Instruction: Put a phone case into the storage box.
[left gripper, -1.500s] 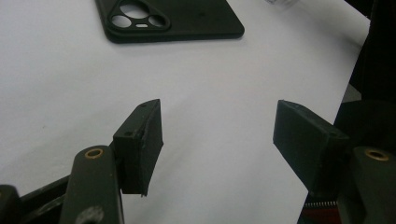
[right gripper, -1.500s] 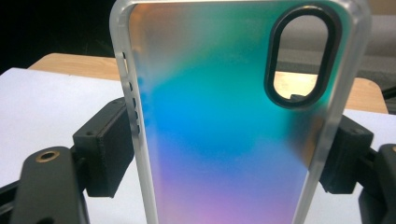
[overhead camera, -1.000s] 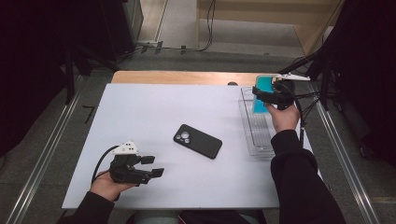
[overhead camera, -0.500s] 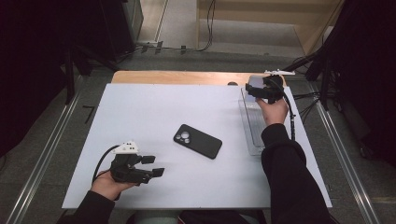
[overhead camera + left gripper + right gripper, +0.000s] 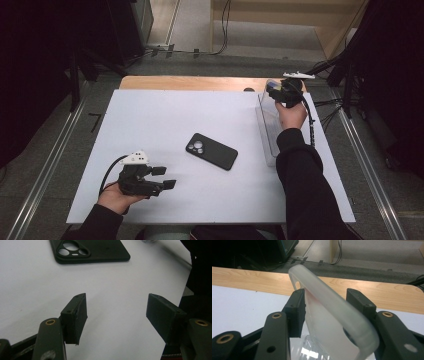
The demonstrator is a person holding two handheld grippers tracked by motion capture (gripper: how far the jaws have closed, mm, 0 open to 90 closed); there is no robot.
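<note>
Frosted translucent soft-plastic phone case sits between our right gripper fingers, which just closed in and pinch it, above the far end of the clear plastic tray at the white worktop edge. Left gripper fingers half open, empty, near the black smartphone.
</note>
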